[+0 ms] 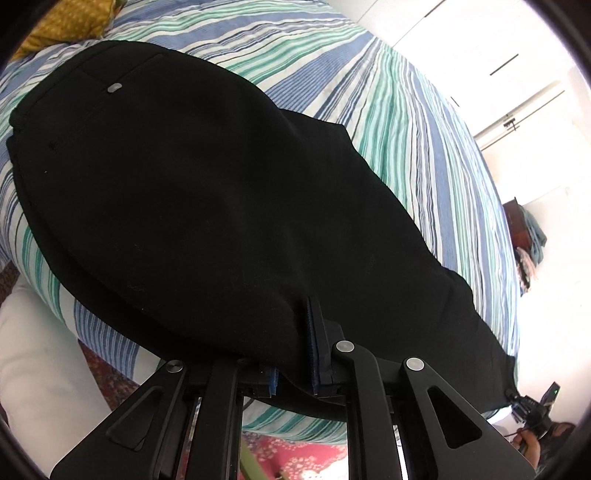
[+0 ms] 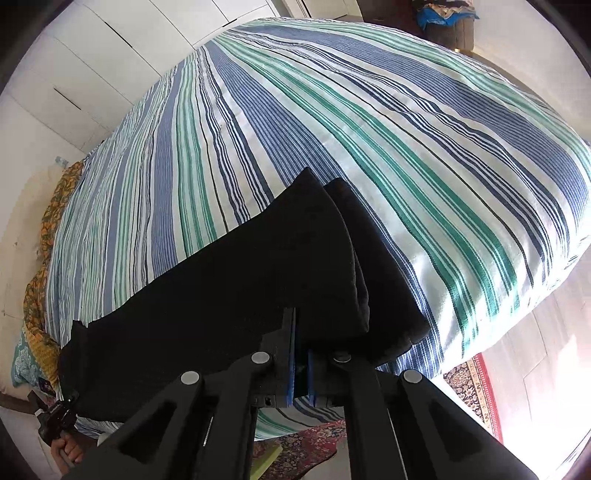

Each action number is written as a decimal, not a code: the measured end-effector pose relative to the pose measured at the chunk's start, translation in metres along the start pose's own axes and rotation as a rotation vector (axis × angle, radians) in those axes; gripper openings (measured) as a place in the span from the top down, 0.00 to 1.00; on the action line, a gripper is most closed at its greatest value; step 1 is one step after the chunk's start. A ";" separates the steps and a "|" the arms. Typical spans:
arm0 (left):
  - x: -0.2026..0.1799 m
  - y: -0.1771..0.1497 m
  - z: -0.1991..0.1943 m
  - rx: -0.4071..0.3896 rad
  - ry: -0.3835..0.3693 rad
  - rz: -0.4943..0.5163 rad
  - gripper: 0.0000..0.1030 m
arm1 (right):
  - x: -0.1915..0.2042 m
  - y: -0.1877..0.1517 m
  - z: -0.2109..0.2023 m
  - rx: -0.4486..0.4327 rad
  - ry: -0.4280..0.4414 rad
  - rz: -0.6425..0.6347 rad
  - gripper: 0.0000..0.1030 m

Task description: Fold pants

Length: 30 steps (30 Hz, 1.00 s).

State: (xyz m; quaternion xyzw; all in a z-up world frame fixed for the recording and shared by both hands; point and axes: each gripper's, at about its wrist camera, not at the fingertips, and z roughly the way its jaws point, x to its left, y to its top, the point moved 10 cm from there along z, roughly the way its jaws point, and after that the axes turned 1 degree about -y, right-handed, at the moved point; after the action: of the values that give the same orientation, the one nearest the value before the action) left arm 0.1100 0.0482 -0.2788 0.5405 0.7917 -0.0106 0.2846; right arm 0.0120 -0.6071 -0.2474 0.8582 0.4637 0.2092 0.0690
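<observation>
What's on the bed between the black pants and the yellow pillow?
Nothing lies there. In the left wrist view, only bare striped bedspread shows between the black pants and the yellow pillow at the top corner.

Left claw barely parted, right claw clamped shut, both angled steeply downward

Bright daylight, blown-out white walls, strong fisheye bending, dark corners.

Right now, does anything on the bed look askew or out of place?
Only slightly: at the leg end of the black pants, the two hems are not flush; one sticks out beside the other on the striped bedcover.
</observation>
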 end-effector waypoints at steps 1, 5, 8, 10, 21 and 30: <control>0.004 -0.003 -0.001 -0.001 -0.002 0.005 0.88 | -0.003 0.000 0.002 0.009 -0.005 0.016 0.95; 0.003 0.001 0.003 -0.001 0.008 0.029 0.86 | -0.010 -0.001 -0.003 -0.006 -0.033 0.023 0.95; 0.006 0.001 -0.001 0.002 -0.004 0.011 0.82 | -0.011 -0.005 -0.001 0.006 -0.045 0.013 0.95; 0.009 0.003 -0.013 -0.034 -0.006 -0.008 0.78 | -0.012 -0.004 -0.005 -0.009 -0.037 0.014 0.83; 0.026 -0.001 -0.018 -0.062 0.008 -0.023 0.95 | -0.015 -0.006 -0.022 -0.076 -0.026 0.052 0.88; 0.021 -0.001 -0.015 -0.068 0.137 0.099 0.95 | -0.015 -0.008 -0.019 -0.066 -0.058 0.055 0.88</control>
State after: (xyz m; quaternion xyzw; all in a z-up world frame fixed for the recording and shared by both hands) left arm 0.0967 0.0710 -0.2761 0.5683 0.7816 0.0674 0.2484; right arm -0.0096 -0.6163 -0.2372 0.8737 0.4304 0.2011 0.1049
